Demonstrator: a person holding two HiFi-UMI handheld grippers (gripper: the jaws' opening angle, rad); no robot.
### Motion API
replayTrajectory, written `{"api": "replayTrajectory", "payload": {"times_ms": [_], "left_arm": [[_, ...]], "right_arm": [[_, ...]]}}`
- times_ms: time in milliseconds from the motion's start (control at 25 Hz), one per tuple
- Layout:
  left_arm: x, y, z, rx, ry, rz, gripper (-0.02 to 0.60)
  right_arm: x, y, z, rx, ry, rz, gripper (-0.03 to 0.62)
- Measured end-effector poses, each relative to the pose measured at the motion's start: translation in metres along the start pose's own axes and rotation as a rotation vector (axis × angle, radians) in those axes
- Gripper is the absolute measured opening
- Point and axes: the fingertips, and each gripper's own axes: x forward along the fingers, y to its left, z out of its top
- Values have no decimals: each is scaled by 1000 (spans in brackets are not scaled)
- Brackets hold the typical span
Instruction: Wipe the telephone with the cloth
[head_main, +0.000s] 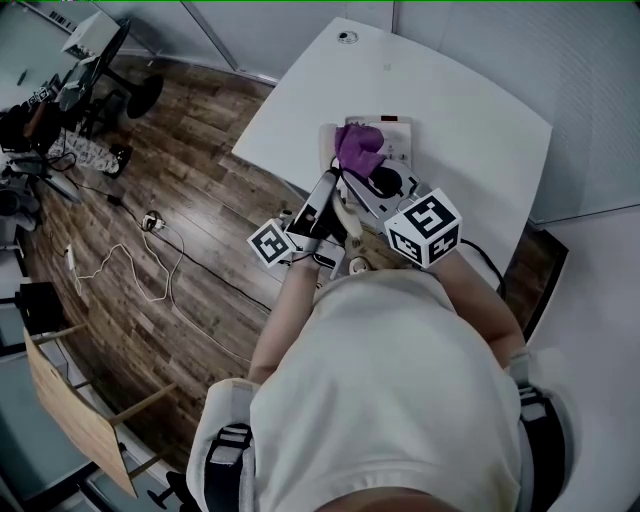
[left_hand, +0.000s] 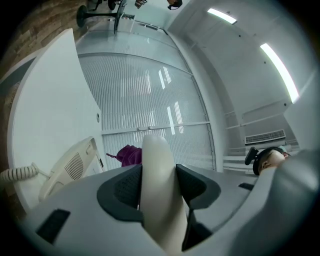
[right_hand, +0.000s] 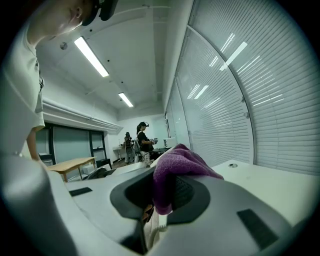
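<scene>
clamping the handset (left_hand: 156, 155), left gripper (left_hand: 159, 185) jaws show only in their own view; right gripper (right_hand: 162, 192) jaws pinch the cloth (right_hand: 177, 162)

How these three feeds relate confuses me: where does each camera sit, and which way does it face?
Head view: on the person's head, facing steeply down at the table and telephone; the torso shows.
Left gripper view: on the left tool, looking along jaws shut on the handset toward the blinds.
Right gripper view: on the right tool, jaws shut on the cloth; the person's shirt shows left.
Shared: the cloth appears in all three.
</scene>
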Motion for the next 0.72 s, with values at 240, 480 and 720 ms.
{"api": "replayTrajectory", "payload": {"times_ms": [240,480,720], "left_arm": [[-2,2,2,-4,-8,0,219],[-3,3,3,-9,-15,0,221],[-3,3,3,-13,-12,2,221]], "right_arm": [[1,8,-13,5,27,30,63],[2,15,-19,-9,54,60,63],[4,18,-25,-6,77,88,63]]}}
